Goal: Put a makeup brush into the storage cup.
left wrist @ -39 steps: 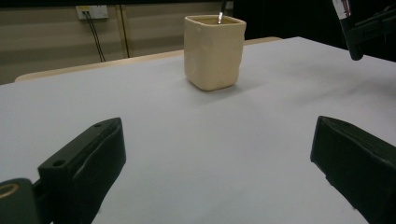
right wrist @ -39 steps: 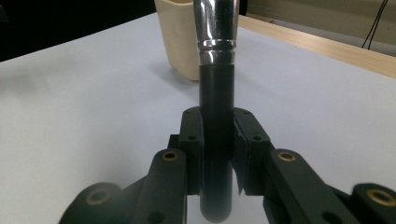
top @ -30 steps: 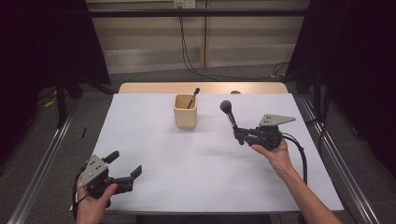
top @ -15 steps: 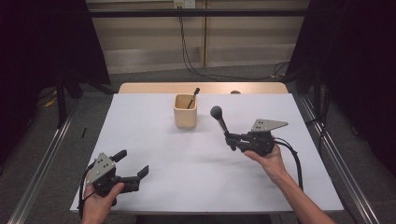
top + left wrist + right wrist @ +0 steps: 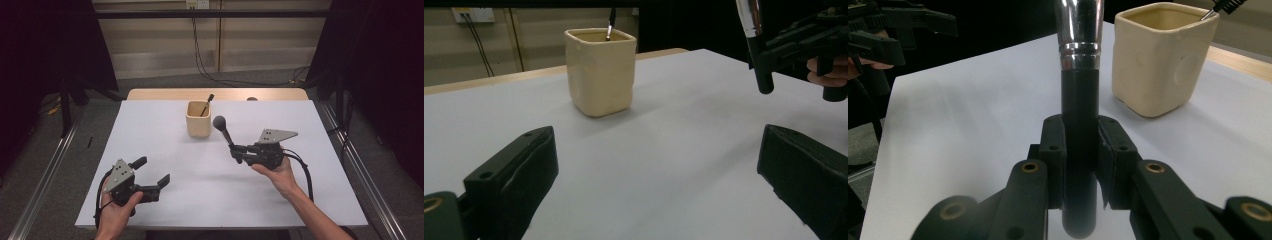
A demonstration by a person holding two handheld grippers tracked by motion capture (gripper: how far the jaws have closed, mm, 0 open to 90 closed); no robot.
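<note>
Two grippers work over a white tabletop [image 5: 200, 190], one in each of the person's hands. The right gripper [image 5: 235, 152] sits right of centre, its fingers [image 5: 1053, 150] clamped on the black handle of a makeup brush [image 5: 223, 131]; the brush rises slanting from the grip, with a silver ferrule above the handle and a dark rounded head at the top, held clear of the tabletop. In the high view that head lies just beside the right wall of a cream square ceramic cup [image 5: 198, 119], which stands upright toward the far middle of the tabletop. A thin dark-handled tool [image 5: 206, 104] leans inside the cup against its far right corner, its upper end sticking out above the rim. The left gripper [image 5: 152, 172] is near the front left of the tabletop, well apart from the cup and the brush, its fingers [image 5: 514, 170] spread wide with nothing between them. In the left gripper view the cup stands ahead of the spread fingers, and the right gripper with the brush handle shows at the upper right
</note>
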